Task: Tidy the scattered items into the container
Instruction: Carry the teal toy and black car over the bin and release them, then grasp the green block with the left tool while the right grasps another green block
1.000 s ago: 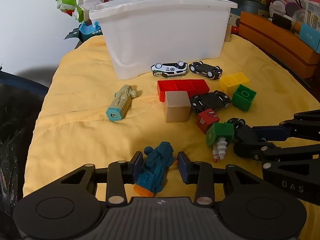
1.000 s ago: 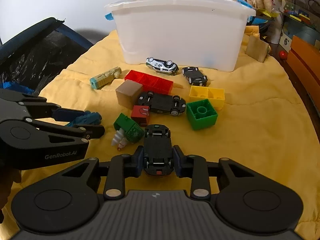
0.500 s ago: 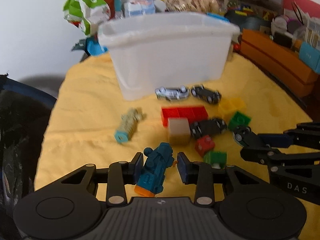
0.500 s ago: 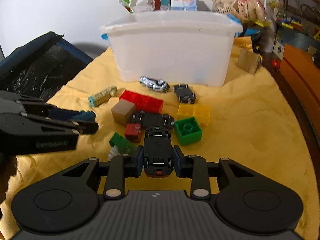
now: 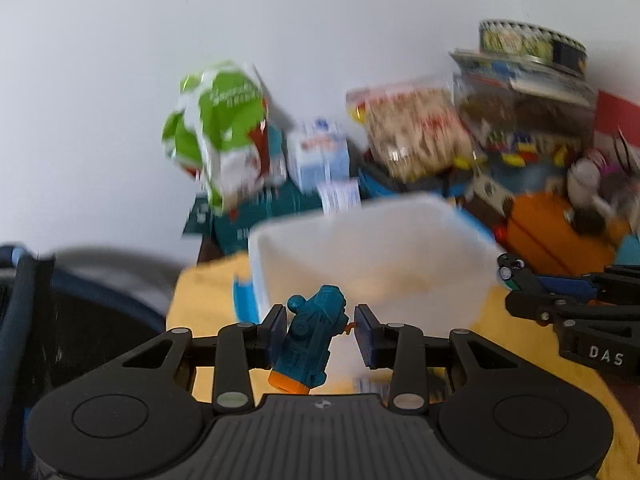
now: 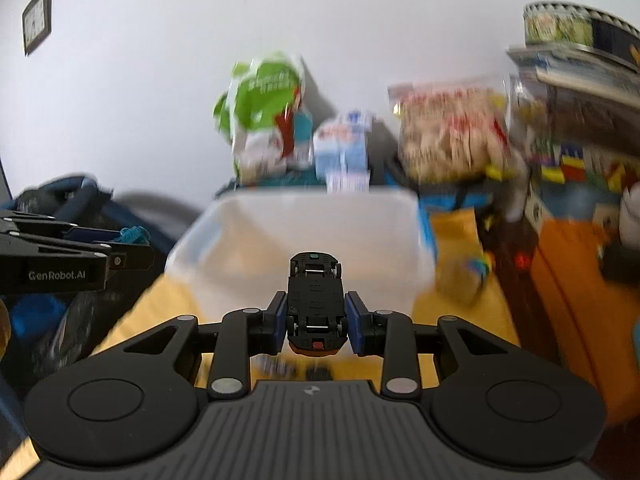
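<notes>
White bin (image 6: pixel 304 232) dead ahead at 12 o'clock, mouth open, blurred. Right gripper (image 6: pixel 316 320) clamped on black car (image 6: pixel 316 300), belly up, long axis toward 12. Left gripper (image 5: pixel 320 332) pinching teal train (image 5: pixel 310 344), orange end at 6, leaning toward 1. Risk: early release, landing short on yellow cloth (image 6: pixel 452 308).

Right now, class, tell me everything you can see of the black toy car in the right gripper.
The black toy car is held belly-up, so its black plastic underside with both metal axles and small dark wheels faces the camera. An orange edge and a red tab show at its near end. It points away, toward the white container, raised in front of its opening. The right gripper clamps its sides near the rear wheels between blue pads; nothing else touches it.
</notes>
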Demonstrator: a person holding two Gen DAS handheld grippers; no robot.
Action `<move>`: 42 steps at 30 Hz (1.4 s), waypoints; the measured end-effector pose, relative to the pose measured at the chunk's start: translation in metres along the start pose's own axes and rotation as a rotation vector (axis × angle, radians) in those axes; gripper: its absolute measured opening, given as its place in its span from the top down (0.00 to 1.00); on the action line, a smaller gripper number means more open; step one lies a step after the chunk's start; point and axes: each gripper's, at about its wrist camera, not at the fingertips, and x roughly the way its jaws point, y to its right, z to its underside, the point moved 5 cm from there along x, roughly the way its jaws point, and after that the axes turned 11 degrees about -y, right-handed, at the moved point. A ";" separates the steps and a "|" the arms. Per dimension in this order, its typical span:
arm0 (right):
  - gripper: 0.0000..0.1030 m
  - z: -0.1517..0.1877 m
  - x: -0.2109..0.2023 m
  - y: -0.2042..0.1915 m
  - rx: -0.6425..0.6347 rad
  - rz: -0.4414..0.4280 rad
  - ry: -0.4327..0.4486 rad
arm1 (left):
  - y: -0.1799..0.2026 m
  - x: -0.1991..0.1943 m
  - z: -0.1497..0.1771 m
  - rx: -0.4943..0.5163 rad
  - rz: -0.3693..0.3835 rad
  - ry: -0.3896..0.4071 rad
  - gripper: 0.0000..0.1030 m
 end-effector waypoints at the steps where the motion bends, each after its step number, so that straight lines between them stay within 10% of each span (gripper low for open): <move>1: 0.67 -0.014 0.007 0.001 -0.018 -0.001 0.004 | 0.001 0.006 -0.011 0.004 -0.006 0.001 0.60; 11: 0.66 -0.056 0.084 0.026 -0.014 0.048 -0.092 | 0.013 0.076 -0.055 0.005 -0.044 -0.055 0.59; 15: 0.17 -0.053 0.090 0.027 -0.040 0.060 -0.105 | 0.011 0.083 -0.046 0.036 -0.069 -0.071 0.37; 30: 0.18 -0.015 0.009 0.014 -0.110 -0.012 0.039 | -0.019 0.027 0.014 -0.058 -0.041 -0.037 0.33; 42: 0.24 0.107 0.027 0.005 -0.123 -0.005 -0.184 | 0.018 0.038 0.123 0.010 -0.042 -0.194 0.33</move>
